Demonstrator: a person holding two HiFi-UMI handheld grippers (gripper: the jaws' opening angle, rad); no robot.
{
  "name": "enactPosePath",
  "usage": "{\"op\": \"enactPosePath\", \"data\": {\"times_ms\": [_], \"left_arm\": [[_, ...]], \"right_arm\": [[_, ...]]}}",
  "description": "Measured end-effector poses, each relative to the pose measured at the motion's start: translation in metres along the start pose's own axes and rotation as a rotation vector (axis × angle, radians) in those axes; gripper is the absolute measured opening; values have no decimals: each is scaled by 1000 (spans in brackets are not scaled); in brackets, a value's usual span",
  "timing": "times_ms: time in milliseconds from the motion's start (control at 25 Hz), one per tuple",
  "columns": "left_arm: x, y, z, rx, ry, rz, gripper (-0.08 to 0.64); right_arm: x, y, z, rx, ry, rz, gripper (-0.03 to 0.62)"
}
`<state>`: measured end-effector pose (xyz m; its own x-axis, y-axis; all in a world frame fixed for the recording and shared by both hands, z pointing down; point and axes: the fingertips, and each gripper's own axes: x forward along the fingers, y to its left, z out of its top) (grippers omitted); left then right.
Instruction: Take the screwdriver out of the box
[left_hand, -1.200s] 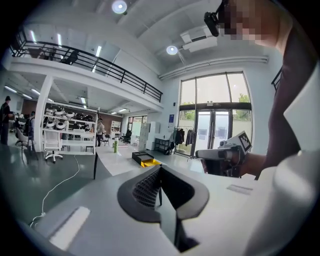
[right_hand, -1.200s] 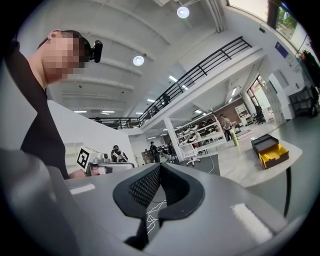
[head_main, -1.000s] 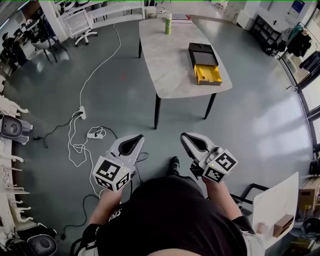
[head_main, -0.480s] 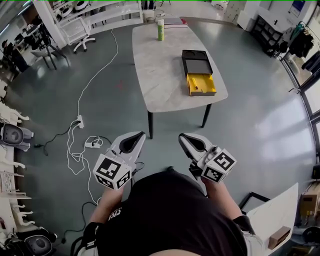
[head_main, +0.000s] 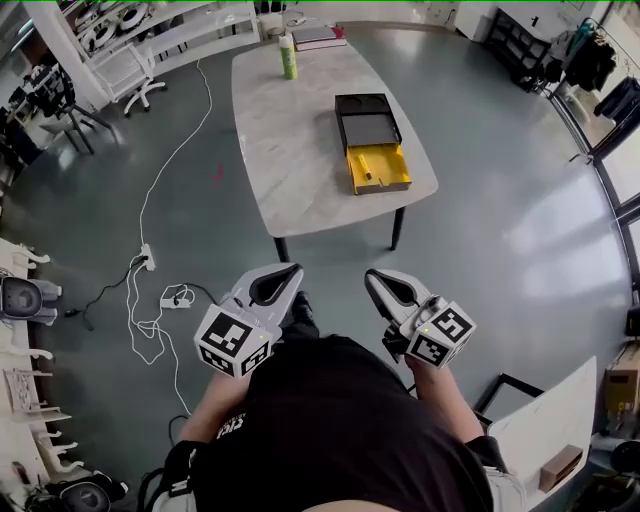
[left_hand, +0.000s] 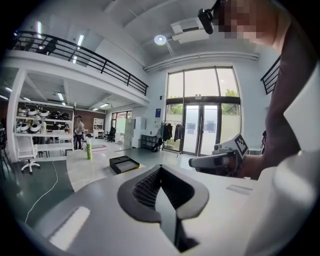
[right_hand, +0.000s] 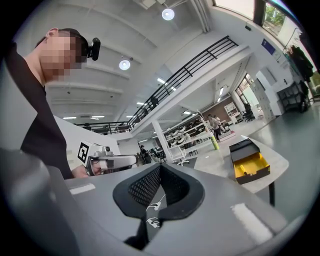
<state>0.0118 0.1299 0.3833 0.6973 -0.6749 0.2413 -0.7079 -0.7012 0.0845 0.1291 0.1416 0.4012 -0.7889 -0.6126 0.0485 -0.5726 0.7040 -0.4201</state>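
Left tongs (head_main: 288, 277): Shut tight. Nothing is between the jaws.
Right tongs (head_main: 377, 281): Shut tight too, and empty.
Your hands: You hold both tongs out in front of your tummy, side by side, with a gap between them. Both point forward, close to level, toward the table. The marker cubes sit at the ends nearest you.
Table (head_main: 290, 150): It stands ahead of both tongs and well apart from them. Its round near edge faces you. Two dark table legs (head_main: 397, 228) stand under that end.
Box (head_main: 366, 118): The black box lies on the table, straight ahead of the right tongs. A yellow tray (head_main: 388, 165) touches its near side, so the tray is the part closest to you.
Screwdriver (head_main: 365, 172): A small yellow stick lies in the left part of the yellow tray. It is too small to see well.
Edges: The tray sits close to the table's right edge and near the table's near end.
Open room: Bare grey floor (head_main: 480, 240) lies between the tongs and the table.
Left side: A white cable (head_main: 140, 300) curls on the floor, off to the left of the left tongs.
Right side: A white board (head_main: 545, 420) stands behind the right tongs, near your right arm.
Far end: A green bottle (head_main: 287, 57) stands at the far end of the table, ahead of the left tongs.
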Motion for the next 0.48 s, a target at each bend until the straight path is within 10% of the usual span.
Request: {"op": "enactPosePath", "data": {"times_ms": [480], "left_arm": [[90,90,23,-4,-22,-91,2]], "right_arm": [[73,-84,44,-8,-25,-95,14]]}}
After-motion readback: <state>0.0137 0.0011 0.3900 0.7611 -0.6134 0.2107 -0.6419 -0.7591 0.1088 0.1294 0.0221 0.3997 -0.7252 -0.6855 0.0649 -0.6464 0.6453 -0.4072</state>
